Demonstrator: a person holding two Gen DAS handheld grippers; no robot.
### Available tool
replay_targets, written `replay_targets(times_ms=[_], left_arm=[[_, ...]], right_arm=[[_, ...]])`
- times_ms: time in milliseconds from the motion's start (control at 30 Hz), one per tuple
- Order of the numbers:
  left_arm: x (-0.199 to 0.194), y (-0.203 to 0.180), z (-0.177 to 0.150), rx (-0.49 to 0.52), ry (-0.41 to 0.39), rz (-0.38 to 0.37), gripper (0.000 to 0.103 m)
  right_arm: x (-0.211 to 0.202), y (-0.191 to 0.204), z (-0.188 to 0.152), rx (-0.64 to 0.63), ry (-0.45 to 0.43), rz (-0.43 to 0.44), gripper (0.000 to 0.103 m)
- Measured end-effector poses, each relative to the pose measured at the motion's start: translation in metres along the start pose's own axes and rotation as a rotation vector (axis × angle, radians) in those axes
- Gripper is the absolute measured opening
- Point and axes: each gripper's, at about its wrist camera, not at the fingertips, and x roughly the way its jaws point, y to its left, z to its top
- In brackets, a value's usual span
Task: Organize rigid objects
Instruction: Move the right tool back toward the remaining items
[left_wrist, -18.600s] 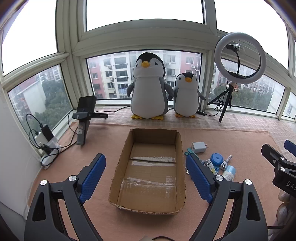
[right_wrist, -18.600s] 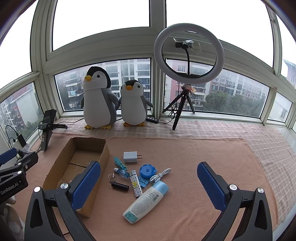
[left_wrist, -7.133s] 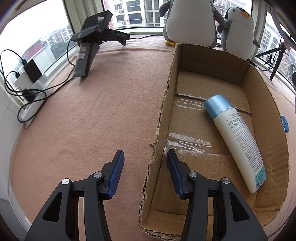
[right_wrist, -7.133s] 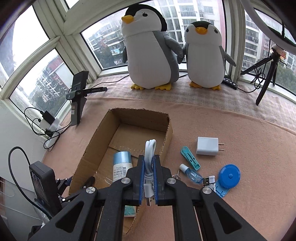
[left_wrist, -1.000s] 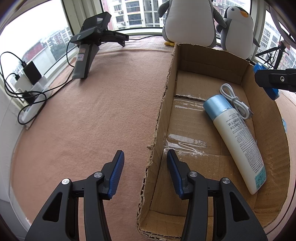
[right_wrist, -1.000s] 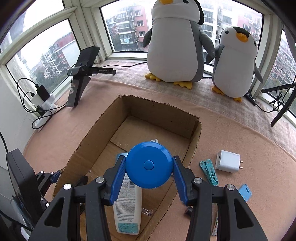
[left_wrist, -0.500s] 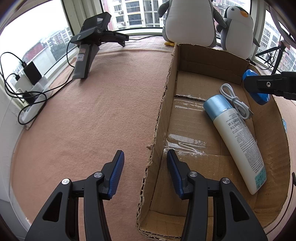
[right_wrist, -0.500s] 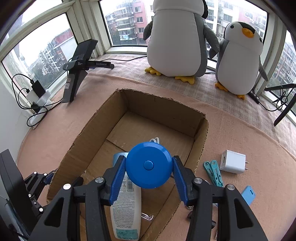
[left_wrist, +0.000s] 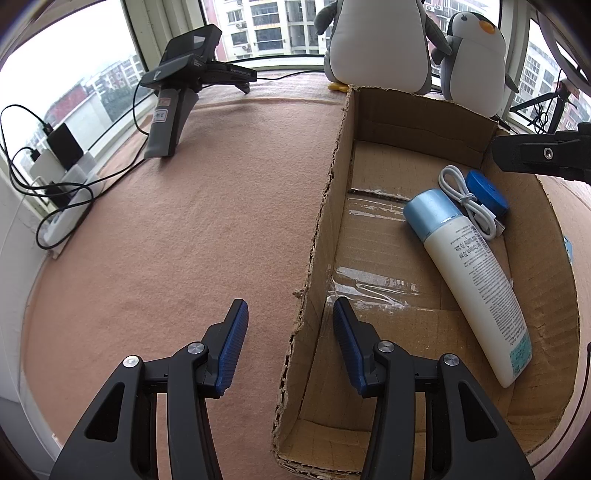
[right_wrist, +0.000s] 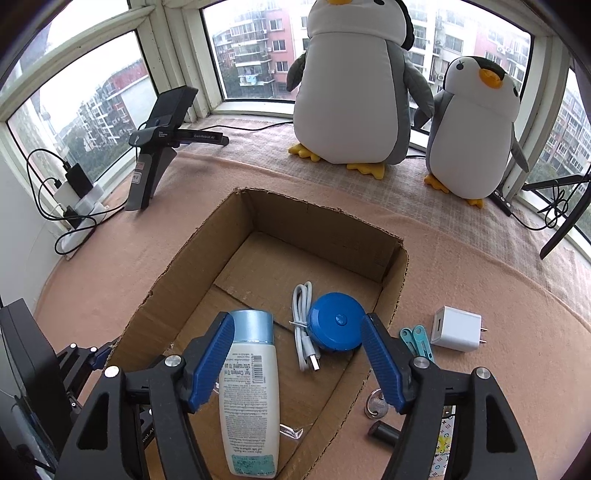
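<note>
The right gripper (right_wrist: 297, 356) hangs wide open and empty over the box (right_wrist: 177, 273). The left gripper (left_wrist: 290, 341), also parted, straddles the box's left wall without touching it. Inside, the bottle (right_wrist: 249, 402) lies lengthwise, cap toward the penguins (right_wrist: 354, 85); the cable (right_wrist: 303, 325) lies alongside, touching the blue tape measure (right_wrist: 337, 321) by the right wall.

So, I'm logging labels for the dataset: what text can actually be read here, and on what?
"GenRobot.AI": on the arm of the black stand by the window.
"70 ml": on the lotion bottle in the cardboard box; its other print is too small to read.
The sticker on the stand's leg is unreadable.
</note>
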Motion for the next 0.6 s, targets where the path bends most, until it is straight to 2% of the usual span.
replay_targets(times_ms=[300,600], left_arm=[[0.0,0.0,0.0,0.0,0.0,0.001,0.047],[0.0,0.0,0.0,0.001,0.0,0.002,0.047]], right_arm=[[-0.007,-0.018,-0.004,0.023,-0.001,-0.01,0.067],[-0.022,-0.055,-0.018,0.083,0.008,-0.009,0.067]])
